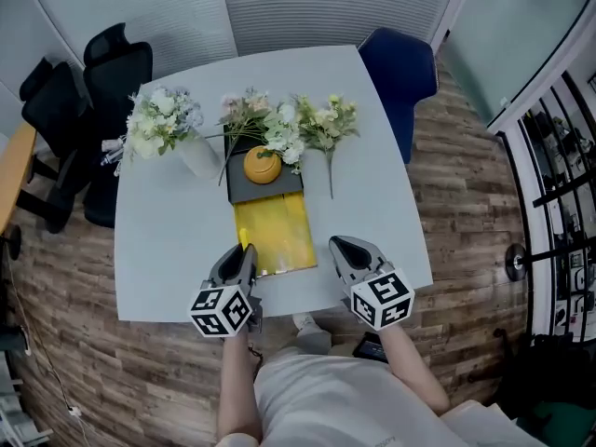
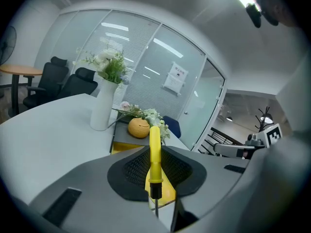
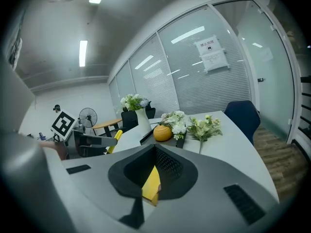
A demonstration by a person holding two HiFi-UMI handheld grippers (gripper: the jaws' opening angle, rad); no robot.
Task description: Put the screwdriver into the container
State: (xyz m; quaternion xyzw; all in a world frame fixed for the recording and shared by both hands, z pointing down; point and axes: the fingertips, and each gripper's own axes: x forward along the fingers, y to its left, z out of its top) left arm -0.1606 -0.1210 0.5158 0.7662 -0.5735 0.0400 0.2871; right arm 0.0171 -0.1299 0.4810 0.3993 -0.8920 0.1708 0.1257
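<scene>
Task part done, grasp made, deposit outstanding | yellow-handled screwdriver (image 2: 154, 155) is clamped between the jaws of the left gripper (image 1: 244, 250), at the near-left corner of the flat yellow container (image 1: 277, 234), not yet inside | right gripper (image 1: 337, 246) is closed on nothing, just right of that container.

We are clamping the screwdriver (image 2: 154, 147) in our left gripper (image 2: 155, 165), yellow handle rising right of the white vase (image 2: 102, 112); an orange ball (image 2: 138, 128) is sitting beside that vase.
</scene>
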